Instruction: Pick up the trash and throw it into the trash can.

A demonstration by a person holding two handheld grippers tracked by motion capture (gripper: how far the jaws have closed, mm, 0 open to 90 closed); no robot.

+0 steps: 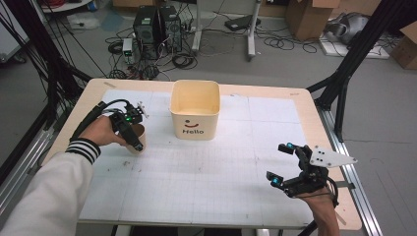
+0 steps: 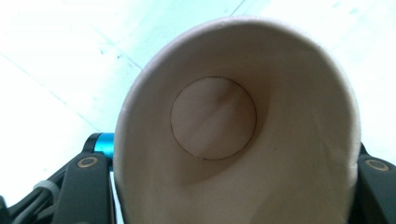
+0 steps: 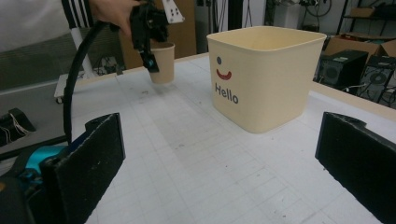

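You're gripping the paper cup [image 1: 138,139] with the left gripper [image 1: 134,137]: its fingers [image 2: 86,184] are clamped on the cup's wall from both sides, and in the left gripper view the rim is squashed out of round, so you're already squeezing hard enough; don't add pressure or the wall may buckle. The cup is sitting at the left side of the worktop [image 1: 196,172], left of the cream tub [image 1: 195,109] marked "Hello", and in the right gripper view its base looks just clear of the surface. It's looking empty inside, so it should be light, but thin paper slips when crushed. My read is you're carrying it toward the tub: keep it upright, lift high enough to clear the tub's rim before moving across, and go steadily so the cable [image 1: 88,118] isn't dragging the wrist. Your right gripper [image 1: 281,164] is resting near the right front corner, fingers spread wide on nothing, well apart from the path; leave it parked there.
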